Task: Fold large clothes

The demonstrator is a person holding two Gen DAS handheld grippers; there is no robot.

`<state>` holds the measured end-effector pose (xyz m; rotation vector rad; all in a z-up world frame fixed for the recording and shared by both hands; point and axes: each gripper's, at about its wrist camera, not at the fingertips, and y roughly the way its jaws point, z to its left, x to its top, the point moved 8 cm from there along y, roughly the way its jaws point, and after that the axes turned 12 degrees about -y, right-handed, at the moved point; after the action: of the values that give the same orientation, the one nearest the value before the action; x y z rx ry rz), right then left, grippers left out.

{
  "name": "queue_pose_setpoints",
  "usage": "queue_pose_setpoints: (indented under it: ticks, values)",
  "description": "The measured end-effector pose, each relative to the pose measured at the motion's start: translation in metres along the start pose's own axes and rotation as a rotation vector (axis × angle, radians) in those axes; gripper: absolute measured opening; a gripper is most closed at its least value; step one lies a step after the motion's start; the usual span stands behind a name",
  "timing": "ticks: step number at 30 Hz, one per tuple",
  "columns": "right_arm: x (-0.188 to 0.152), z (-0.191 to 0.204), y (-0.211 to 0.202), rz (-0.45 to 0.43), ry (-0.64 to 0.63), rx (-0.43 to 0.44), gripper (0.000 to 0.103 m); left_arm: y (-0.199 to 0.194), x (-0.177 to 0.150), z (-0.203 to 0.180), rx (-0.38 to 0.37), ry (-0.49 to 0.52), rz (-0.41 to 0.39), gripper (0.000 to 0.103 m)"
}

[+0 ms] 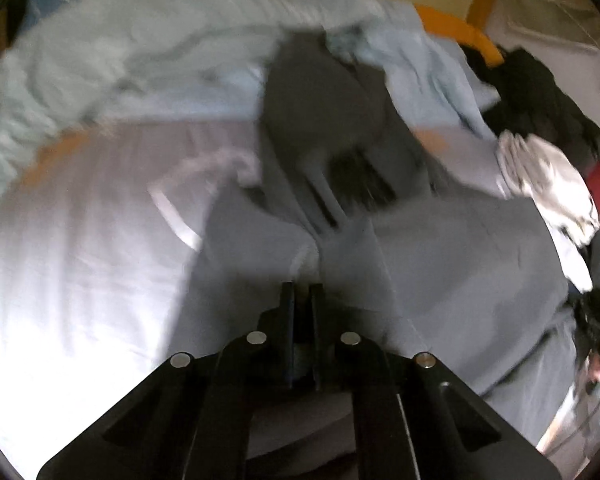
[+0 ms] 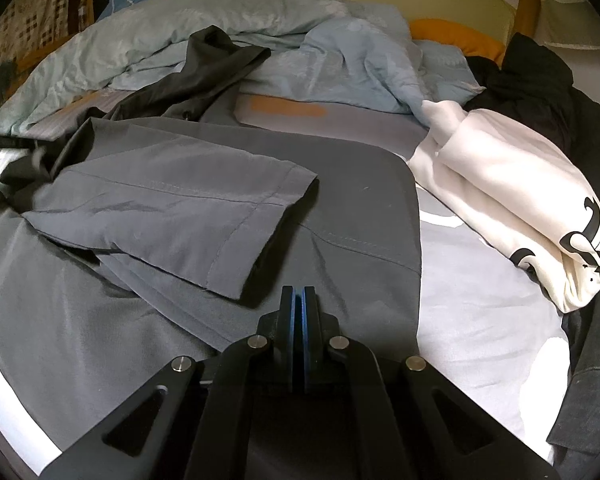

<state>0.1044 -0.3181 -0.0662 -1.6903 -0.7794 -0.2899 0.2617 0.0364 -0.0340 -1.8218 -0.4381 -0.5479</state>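
With the left gripper (image 1: pixel 302 286) pinched on the grey shirt (image 2: pixel 172 200) and the right gripper (image 2: pixel 299 289) closed empty, the fold should be drawn over slowly, fabric kept taut.

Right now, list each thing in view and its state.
Left gripper: shut, pinching a fold of the grey shirt.
Right gripper: shut, nothing seen between its pads.
Grey shirt: spread on the bed, sleeve folded across it.
White garment: folded, lying beside the shirt.
Duvet: crumpled.
Black clothes: heaped, unfolded.
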Motion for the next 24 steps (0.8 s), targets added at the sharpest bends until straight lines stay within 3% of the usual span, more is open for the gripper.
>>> queue_pose_setpoints:
  ticks: [4,6,8,12,16,19,21,22,24]
  values:
    - [-0.001,0.006,-0.001,-0.003,-0.050,-0.023,0.001,-0.023,0.042,0.050,0.163,-0.072,-0.097,0.006]
    - [0.000,0.008,0.000,-0.004,-0.057,-0.017,0.001,-0.022,0.054,0.084,0.287,-0.114,-0.098,0.006]
    - [0.003,0.009,0.001,-0.004,-0.056,0.007,0.001,-0.005,0.054,0.109,0.358,-0.117,-0.072,0.007]
    - [0.011,0.007,0.001,-0.015,-0.022,0.038,0.002,0.027,0.037,0.132,0.361,-0.132,-0.031,0.012]
    - [0.015,0.003,-0.005,-0.040,0.004,0.032,0.028,0.007,0.039,0.133,0.395,-0.133,-0.139,0.039]
    - [0.017,-0.003,-0.009,-0.053,0.020,0.013,0.033,-0.025,0.044,0.126,0.391,-0.103,-0.225,0.039]
    - [0.017,-0.007,-0.012,-0.067,0.044,0.017,0.042,-0.056,0.042,0.116,0.364,-0.091,-0.298,0.039]
    - [0.017,-0.009,-0.015,-0.080,0.054,0.013,0.050,-0.068,0.038,0.108,0.340,-0.082,-0.318,0.039]
    - [0.020,-0.013,-0.021,-0.118,0.070,0.015,0.053,-0.087,0.028,0.091,0.310,-0.037,-0.328,0.039]
